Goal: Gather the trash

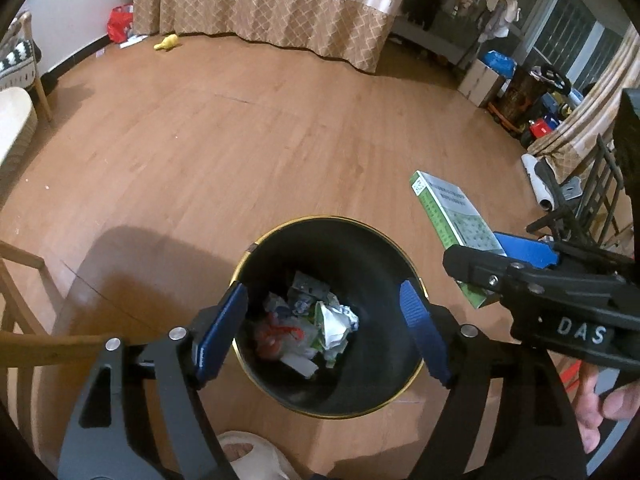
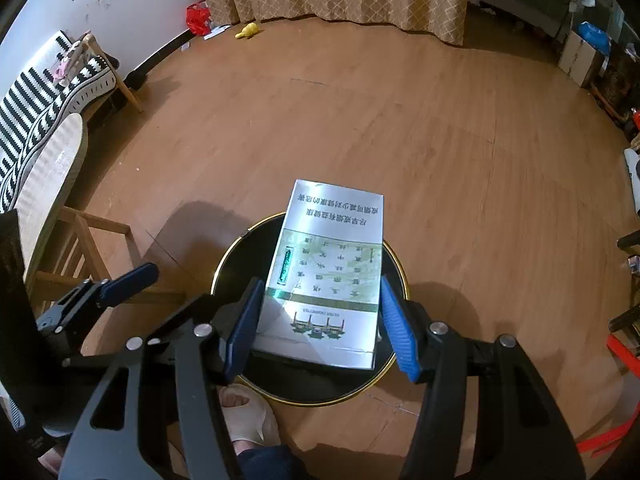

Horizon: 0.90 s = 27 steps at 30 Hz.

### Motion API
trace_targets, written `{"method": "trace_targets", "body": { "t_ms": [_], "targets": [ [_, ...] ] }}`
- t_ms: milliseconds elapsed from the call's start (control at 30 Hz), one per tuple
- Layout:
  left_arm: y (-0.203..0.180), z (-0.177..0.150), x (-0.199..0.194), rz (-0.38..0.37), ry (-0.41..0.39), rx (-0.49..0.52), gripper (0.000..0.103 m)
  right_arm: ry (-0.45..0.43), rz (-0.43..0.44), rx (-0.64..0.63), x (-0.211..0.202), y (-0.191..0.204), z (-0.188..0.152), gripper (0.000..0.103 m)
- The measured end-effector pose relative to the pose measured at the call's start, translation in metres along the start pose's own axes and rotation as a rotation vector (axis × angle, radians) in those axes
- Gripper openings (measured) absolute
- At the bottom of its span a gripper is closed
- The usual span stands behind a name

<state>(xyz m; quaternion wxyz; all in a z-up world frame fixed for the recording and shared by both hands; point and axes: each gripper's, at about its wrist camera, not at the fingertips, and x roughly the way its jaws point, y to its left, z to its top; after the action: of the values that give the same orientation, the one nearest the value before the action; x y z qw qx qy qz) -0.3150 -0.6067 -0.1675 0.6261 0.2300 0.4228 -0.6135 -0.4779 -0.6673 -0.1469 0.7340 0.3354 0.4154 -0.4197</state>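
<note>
**Box held over the bin, left tool empty above it**

The box (image 2: 326,276), silver and green with printed characters, sits clamped between the blue pads (image 2: 240,326) of the right tool (image 2: 320,324), which grips its near end. It hangs flat above the bin (image 2: 394,272), covering most of the opening in the right wrist view. In the left wrist view the same box (image 1: 452,220) shows to the right of the bin (image 1: 320,236), slanting out from the right tool (image 1: 500,264).

The bin is round and black with a gold rim and stands on the wooden floor (image 1: 240,140). Inside lies crumpled trash (image 1: 312,324): white and green wrappers and a reddish scrap.

The left tool (image 1: 326,332) hovers straight above the bin's opening with its jaws wide apart and nothing between them; one pad lies over each side of the rim in the view.

A slippered foot (image 2: 244,416) stands just beside the bin on the near side. A hand (image 1: 608,404) shows at the right edge. Further off, a yellow toy (image 1: 167,42) and a red bag (image 1: 120,22) lie near the curtain (image 1: 272,4), and a wooden chair (image 2: 68,252) stands to the left.
</note>
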Motion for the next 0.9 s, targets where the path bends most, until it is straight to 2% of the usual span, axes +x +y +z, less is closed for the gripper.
{"method": "trace_targets", "body": {
  "t_ms": [33, 100, 167, 233, 300, 467, 600, 733, 900],
  "targets": [
    [0.002, 0.0, -0.004, 0.009, -0.003, 0.005, 0.081, 0.004, -0.001, -0.001, 0.001, 0.001, 0.0, 0.059],
    [0.005, 0.001, -0.013, 0.023, -0.013, 0.007, 0.087, 0.008, -0.003, 0.002, 0.002, 0.001, 0.001, 0.072],
    [0.013, 0.001, -0.025, 0.035, -0.024, 0.001, 0.089, -0.003, -0.002, 0.011, 0.0, 0.001, 0.002, 0.079],
    [0.021, 0.0, -0.038, 0.052, -0.03, -0.006, 0.091, -0.016, 0.004, 0.013, -0.004, 0.005, 0.002, 0.082],
    [0.03, -0.002, -0.053, 0.075, -0.045, -0.01, 0.092, -0.026, 0.011, 0.005, -0.008, 0.013, 0.002, 0.09],
    [0.062, -0.011, -0.108, 0.16, -0.104, -0.032, 0.095, -0.055, 0.034, -0.051, -0.02, 0.05, 0.003, 0.092],
    [0.101, -0.026, -0.166, 0.239, -0.162, -0.084, 0.096, -0.101, 0.065, -0.125, -0.039, 0.103, 0.005, 0.094],
    [0.15, -0.05, -0.228, 0.367, -0.209, -0.154, 0.096, -0.141, 0.125, -0.243, -0.059, 0.18, 0.005, 0.095],
    [0.225, -0.099, -0.311, 0.527, -0.25, -0.317, 0.096, -0.163, 0.224, -0.409, -0.076, 0.296, -0.01, 0.096]
  ]
}}
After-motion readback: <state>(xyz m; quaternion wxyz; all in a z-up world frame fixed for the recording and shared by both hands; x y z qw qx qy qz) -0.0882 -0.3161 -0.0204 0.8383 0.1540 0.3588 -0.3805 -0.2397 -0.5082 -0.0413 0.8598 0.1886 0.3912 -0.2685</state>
